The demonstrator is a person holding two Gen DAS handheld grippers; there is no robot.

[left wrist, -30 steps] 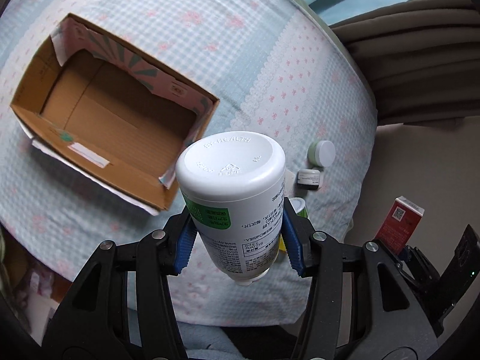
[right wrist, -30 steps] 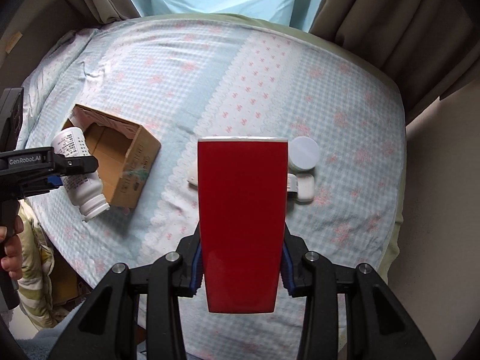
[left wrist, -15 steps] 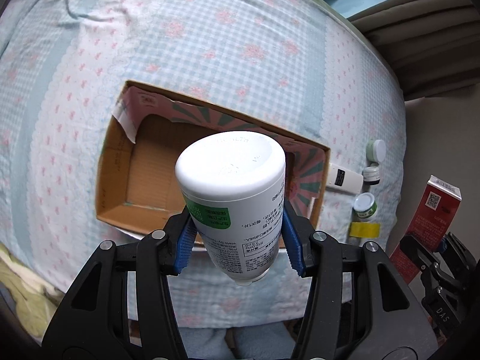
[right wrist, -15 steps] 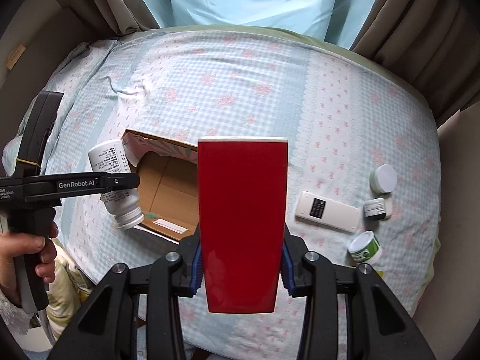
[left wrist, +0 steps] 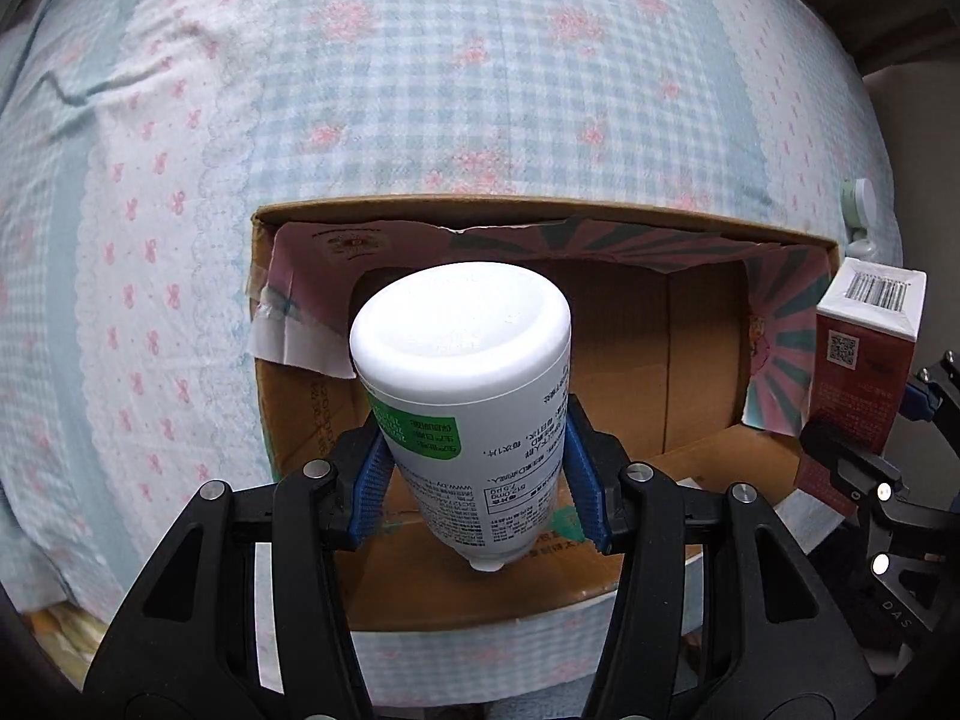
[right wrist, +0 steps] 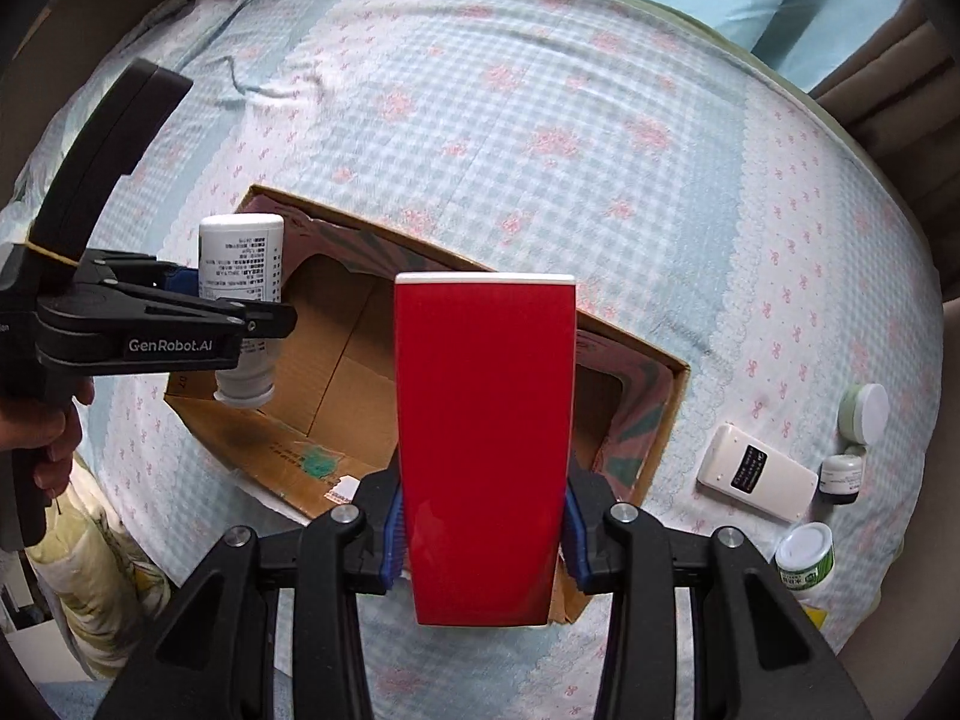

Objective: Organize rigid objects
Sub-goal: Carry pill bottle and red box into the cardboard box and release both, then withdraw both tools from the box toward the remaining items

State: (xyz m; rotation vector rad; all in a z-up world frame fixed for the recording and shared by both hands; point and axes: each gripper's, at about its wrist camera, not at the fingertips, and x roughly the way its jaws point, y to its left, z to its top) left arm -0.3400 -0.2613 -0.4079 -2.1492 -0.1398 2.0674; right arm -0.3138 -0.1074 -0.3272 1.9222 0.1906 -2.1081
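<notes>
My left gripper (left wrist: 477,480) points down, shut on a white bottle with a green label (left wrist: 462,360). The bottle hangs over the left part of an open cardboard box (left wrist: 540,210). My right gripper (right wrist: 483,534) is shut on a tall red carton (right wrist: 486,420) over the box's right half (right wrist: 324,360). In the left wrist view the red carton (left wrist: 864,372) shows at the right edge, near the box's right wall. From the right wrist, the left gripper (right wrist: 264,318) and its bottle (right wrist: 240,258) hang above the box's left end.
The box lies on a bed with a blue checked, pink-flowered sheet (right wrist: 540,120). Right of the box lie a flat white device (right wrist: 756,474), a white-lidded jar (right wrist: 864,414), a small dark jar (right wrist: 843,477) and a green-labelled tub (right wrist: 804,555). A hand (right wrist: 48,426) grips the left handle.
Both grippers have moved over the cardboard box and come lower, so the box looms larger under them. The bottle and the red carton stay gripped.
</notes>
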